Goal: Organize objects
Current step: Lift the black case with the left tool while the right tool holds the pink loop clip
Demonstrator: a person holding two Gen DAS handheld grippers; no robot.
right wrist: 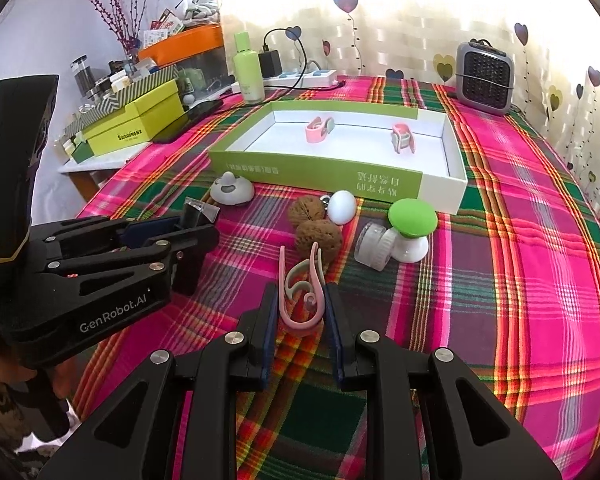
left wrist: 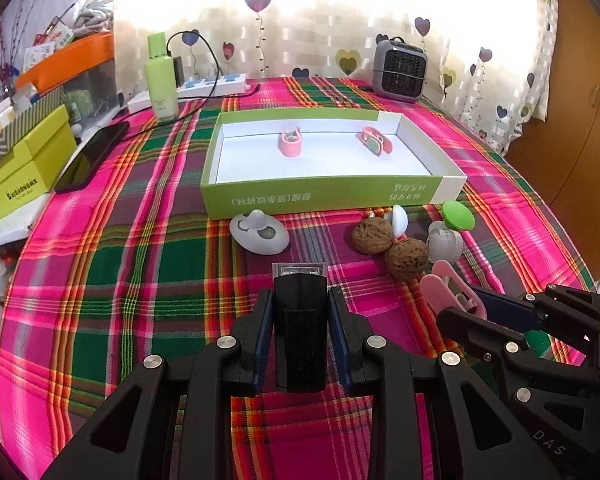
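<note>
In the left wrist view my left gripper (left wrist: 300, 294) is shut on a black block with a clear end (left wrist: 300, 332), held just above the plaid cloth. My right gripper (right wrist: 301, 290) is shut on a pink clip (right wrist: 300, 300) with a grey-green inner loop. It is the right gripper (left wrist: 466, 306) at the right of the left wrist view, beside two walnuts (left wrist: 388, 248). A green and white box (left wrist: 332, 196) lies beyond, with two pink clips (left wrist: 290, 142) (left wrist: 374, 140) inside. The left gripper (right wrist: 190, 220) stands left of the walnuts (right wrist: 318, 236) in the right wrist view.
In front of the box lie a white oval gadget (left wrist: 260, 234), a white egg-shaped piece (right wrist: 341, 207), a green-capped white stand (right wrist: 412, 224) and a white round case (right wrist: 374, 246). A green bottle (left wrist: 162, 80), power strip (left wrist: 216, 84), grey heater (left wrist: 400, 70) and stacked boxes (left wrist: 20, 160) line the far and left edges.
</note>
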